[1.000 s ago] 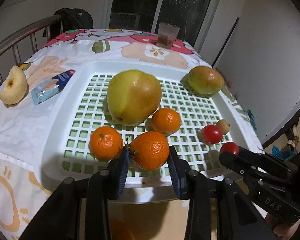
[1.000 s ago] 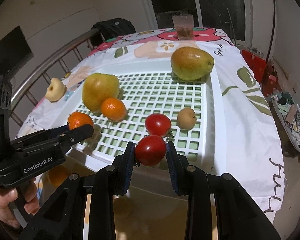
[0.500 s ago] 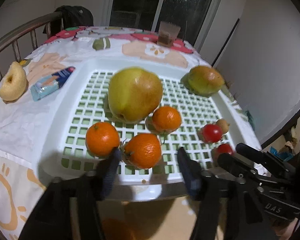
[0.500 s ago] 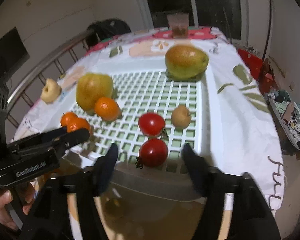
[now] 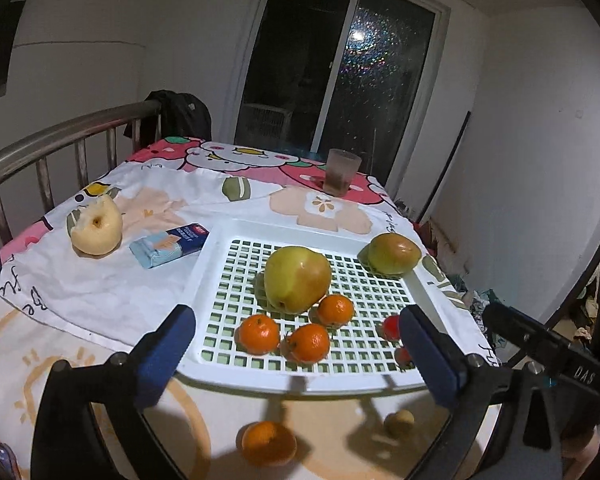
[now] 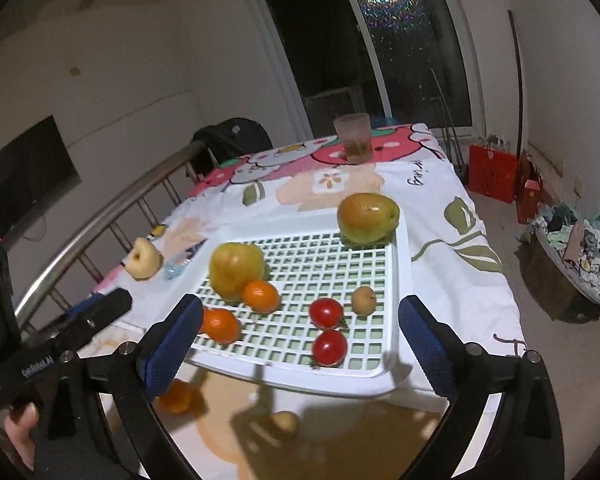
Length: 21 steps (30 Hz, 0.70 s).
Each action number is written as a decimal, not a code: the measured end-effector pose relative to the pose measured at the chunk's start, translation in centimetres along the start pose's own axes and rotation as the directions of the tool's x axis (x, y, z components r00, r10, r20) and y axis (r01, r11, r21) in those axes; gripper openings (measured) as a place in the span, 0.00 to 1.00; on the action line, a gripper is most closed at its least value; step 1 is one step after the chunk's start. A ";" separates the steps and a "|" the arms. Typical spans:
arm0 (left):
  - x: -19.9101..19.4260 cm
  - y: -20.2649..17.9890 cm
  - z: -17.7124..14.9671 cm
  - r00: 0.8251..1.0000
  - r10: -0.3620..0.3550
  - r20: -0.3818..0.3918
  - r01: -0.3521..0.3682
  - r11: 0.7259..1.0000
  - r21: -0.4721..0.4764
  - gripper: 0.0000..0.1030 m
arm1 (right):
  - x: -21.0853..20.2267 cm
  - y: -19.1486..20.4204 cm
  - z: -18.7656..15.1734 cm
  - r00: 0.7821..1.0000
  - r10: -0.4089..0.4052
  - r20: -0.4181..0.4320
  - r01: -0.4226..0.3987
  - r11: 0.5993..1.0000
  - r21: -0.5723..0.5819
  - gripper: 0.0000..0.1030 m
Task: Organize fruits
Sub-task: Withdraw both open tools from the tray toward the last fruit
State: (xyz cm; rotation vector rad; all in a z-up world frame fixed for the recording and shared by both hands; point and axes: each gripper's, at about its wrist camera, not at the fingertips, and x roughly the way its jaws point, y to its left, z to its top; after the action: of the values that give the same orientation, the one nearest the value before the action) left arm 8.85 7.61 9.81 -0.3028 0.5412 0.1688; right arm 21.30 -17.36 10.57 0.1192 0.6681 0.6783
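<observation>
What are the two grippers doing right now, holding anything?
Left gripper: open, fingers just spread, nothing between them; the tangerine sits in the tray.
Right gripper: open, just spread, empty; the tomato lies in the tray.

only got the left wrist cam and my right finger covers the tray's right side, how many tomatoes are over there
Observer: Two. A farther small red tomato and a nearer small red tomato, both lying on the white plastic lattice tray.
Operator: anything beside them
Observer: A small round tan fruit lies just right of the farther tomato, not touching it.
Operator: is the right gripper holding anything
Observer: No. The right gripper has just been opening; its jaws stand wide and empty.
</observation>
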 end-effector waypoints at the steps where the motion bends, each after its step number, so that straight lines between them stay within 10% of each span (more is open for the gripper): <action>1: -0.2 0.0 -0.1 1.000 0.000 0.002 0.000 1.000 0.002 1.00 | -0.3 0.2 0.0 1.000 0.005 0.004 -0.005 1.000 -0.002 0.96; 21: -1.6 1.6 -4.7 1.000 0.009 -0.020 -0.009 1.000 0.007 1.00 | -1.9 2.3 -3.9 0.998 -0.020 0.060 0.024 0.997 -0.067 0.98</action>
State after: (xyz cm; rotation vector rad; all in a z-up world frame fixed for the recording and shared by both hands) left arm 4.89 7.42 6.45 -0.2956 0.5628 0.1732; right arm 16.61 -17.20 9.27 0.0690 0.5880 0.6730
